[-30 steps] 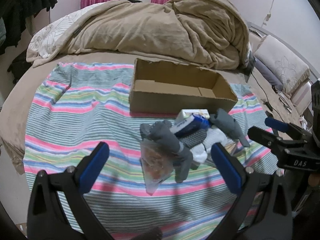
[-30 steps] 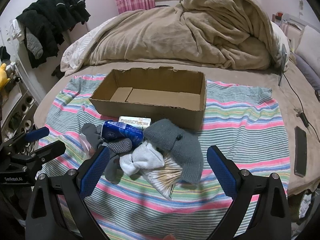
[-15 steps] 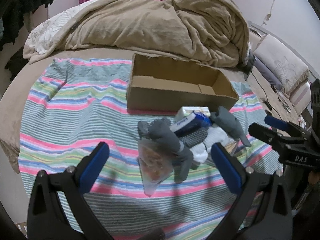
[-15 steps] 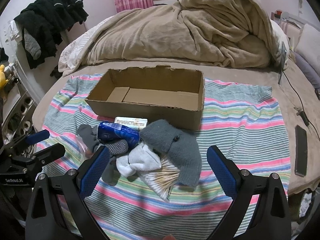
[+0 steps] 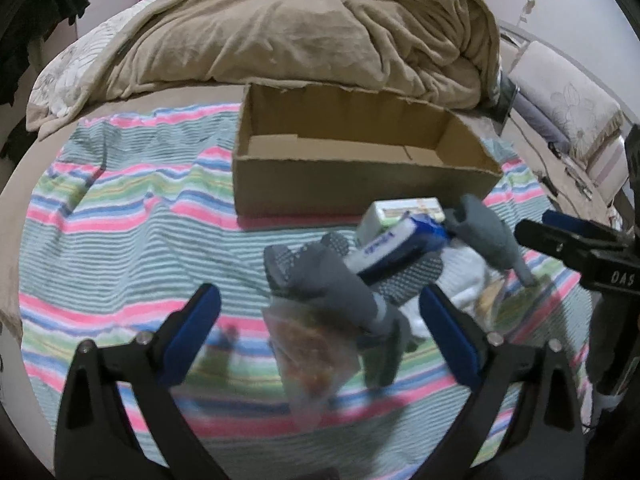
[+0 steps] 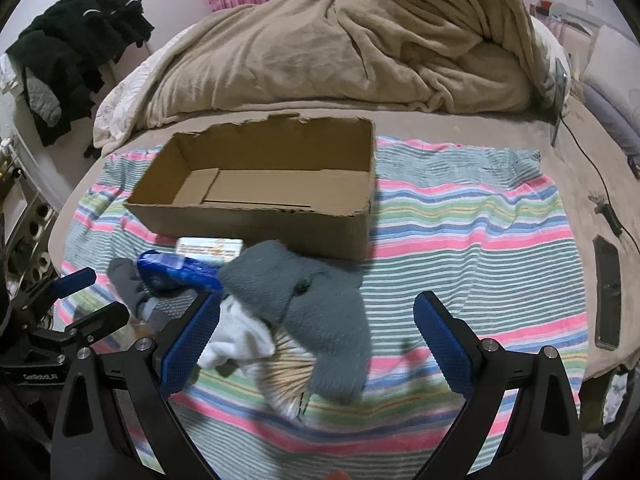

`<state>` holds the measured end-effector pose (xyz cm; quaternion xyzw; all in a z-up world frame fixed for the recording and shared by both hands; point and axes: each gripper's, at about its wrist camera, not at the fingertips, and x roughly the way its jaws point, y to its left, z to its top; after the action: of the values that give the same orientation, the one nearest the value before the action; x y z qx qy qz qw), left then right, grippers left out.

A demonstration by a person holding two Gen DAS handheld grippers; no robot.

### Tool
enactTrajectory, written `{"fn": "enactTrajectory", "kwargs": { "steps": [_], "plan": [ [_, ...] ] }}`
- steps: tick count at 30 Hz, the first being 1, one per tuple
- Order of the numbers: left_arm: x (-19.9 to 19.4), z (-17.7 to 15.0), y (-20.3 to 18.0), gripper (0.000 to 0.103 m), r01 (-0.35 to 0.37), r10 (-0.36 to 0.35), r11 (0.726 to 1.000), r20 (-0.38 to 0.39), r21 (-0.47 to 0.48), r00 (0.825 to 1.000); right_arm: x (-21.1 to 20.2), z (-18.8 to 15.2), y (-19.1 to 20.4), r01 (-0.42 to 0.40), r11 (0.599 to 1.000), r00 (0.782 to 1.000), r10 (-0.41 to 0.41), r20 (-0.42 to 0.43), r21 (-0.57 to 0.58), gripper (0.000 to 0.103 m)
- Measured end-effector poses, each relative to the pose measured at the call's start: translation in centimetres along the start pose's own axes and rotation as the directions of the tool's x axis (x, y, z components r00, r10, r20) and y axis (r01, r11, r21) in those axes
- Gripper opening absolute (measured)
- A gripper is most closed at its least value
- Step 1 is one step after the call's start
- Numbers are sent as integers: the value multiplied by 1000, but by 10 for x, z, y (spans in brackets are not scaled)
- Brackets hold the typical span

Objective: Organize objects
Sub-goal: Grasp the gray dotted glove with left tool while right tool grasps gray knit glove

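An empty open cardboard box [image 5: 360, 178] [image 6: 256, 216] sits on a striped cloth on the bed. In front of it lies a pile: a grey sock [image 5: 336, 280], a blue tube [image 5: 396, 244] [image 6: 176, 272], a white carton [image 5: 404, 208] [image 6: 210, 248], a clear bag of snacks [image 5: 312, 344], a large grey sock [image 6: 316, 300], a white sock [image 6: 236, 336] and a bag of cotton swabs [image 6: 288, 372]. My left gripper [image 5: 320, 324] is open just above the grey sock and snack bag. My right gripper [image 6: 316, 328] is open over the large grey sock.
A heaped beige blanket [image 5: 304, 28] lies behind the box. A black phone [image 6: 606, 296] and a cable [image 6: 588, 168] lie on the bed at the right. Dark clothes [image 6: 80, 40] hang at the left. The striped cloth [image 5: 112, 216] spreads left of the pile.
Both grippers have moved forward and lower toward the pile, which now looks larger. Both stay open. The objects have not moved.
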<state>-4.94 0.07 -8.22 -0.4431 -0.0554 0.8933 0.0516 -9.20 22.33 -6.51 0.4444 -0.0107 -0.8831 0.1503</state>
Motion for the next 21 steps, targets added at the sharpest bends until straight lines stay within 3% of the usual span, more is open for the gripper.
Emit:
{"fn": "enactTrajectory", "kwargs": {
  "steps": [5,13,15,19,21],
  "plan": [
    [23,1,-3,77,14,-13,999,-49,35,999,17,1,-12,-24,999,999,25,-28,25,98],
    [30,0,-16,57,52,-47,993,-44,106,998,37,4,-20,-93,994,994,95,-53,50,93],
    [29,2,-16,54,62,-58,992,-42,108,997,41,3,-21,-129,990,989,133,-60,60,89],
    [22,2,-18,45,82,-79,990,-28,114,996,55,-1,-14,-203,978,973,206,-104,41,65],
    [18,2,-20,42,89,-87,989,-24,120,996,55,-3,-10,-195,981,976,196,-99,18,59]
  ]
}}
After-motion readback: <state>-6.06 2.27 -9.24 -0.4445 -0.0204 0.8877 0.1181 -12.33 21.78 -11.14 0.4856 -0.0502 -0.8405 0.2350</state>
